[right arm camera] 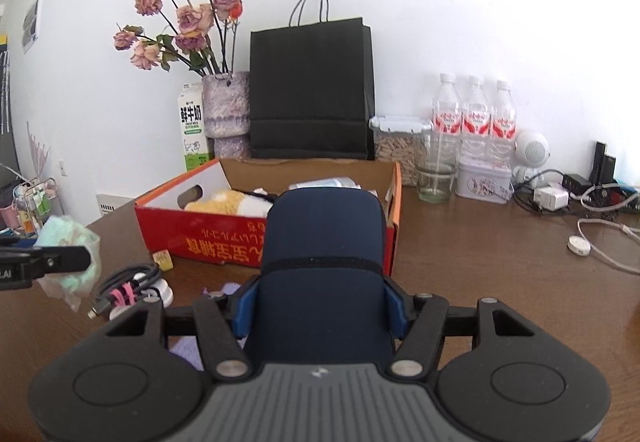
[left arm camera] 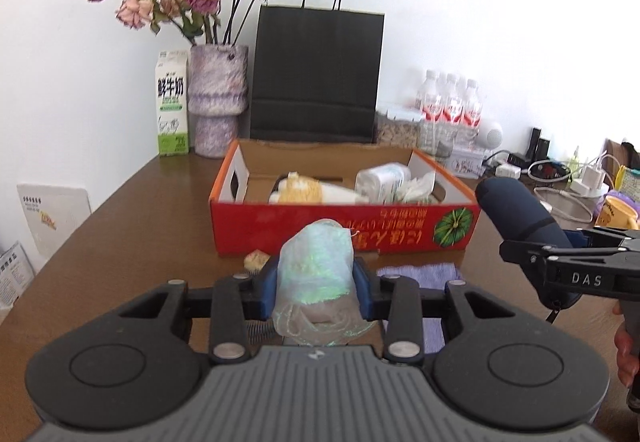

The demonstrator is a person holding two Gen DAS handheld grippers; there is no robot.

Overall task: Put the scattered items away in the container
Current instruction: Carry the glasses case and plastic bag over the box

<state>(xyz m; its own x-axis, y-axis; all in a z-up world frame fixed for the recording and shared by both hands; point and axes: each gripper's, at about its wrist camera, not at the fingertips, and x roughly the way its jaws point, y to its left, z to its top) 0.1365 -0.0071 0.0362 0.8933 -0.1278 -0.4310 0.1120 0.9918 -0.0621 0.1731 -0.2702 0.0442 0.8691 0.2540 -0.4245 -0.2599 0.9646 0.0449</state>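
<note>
Left wrist view: left gripper (left arm camera: 316, 282) clamped on a sheer iridescent mesh pouch (left arm camera: 316, 270), blue pads pressing it from both sides; the pouch is held above the brown table (left arm camera: 132, 242), short of the red cardboard box (left arm camera: 344, 230). Box is open-topped and holds a yellow-and-white plush toy (left arm camera: 300, 189), a clear plastic bottle (left arm camera: 382, 177) lying on its side, and crumpled white wrapping. A small beige object (left arm camera: 256, 260) lies on the table just beside the box front; a lilac cloth (left arm camera: 420, 274) lies flat under the gripper. At right, the right gripper (left arm camera: 532, 250) grips a navy zip case (left arm camera: 520, 217), near the box's right corner. Behind the box: black paper bag (left arm camera: 316, 77), vase of dried roses (left arm camera: 218, 97), milk carton (left arm camera: 172, 101). Right wrist view: right gripper (right arm camera: 320, 310) closed on the navy zip case (right arm camera: 324, 266), pads on both flanks, case upright and raised in front of the red cardboard box (right arm camera: 224, 234). The left gripper (right arm camera: 60, 262) with the pouch (right arm camera: 72, 250) shows at far left. A coiled cable (right arm camera: 128, 288) and a small yellow cube (right arm camera: 162, 260) lie on the table in front of the box.
</note>
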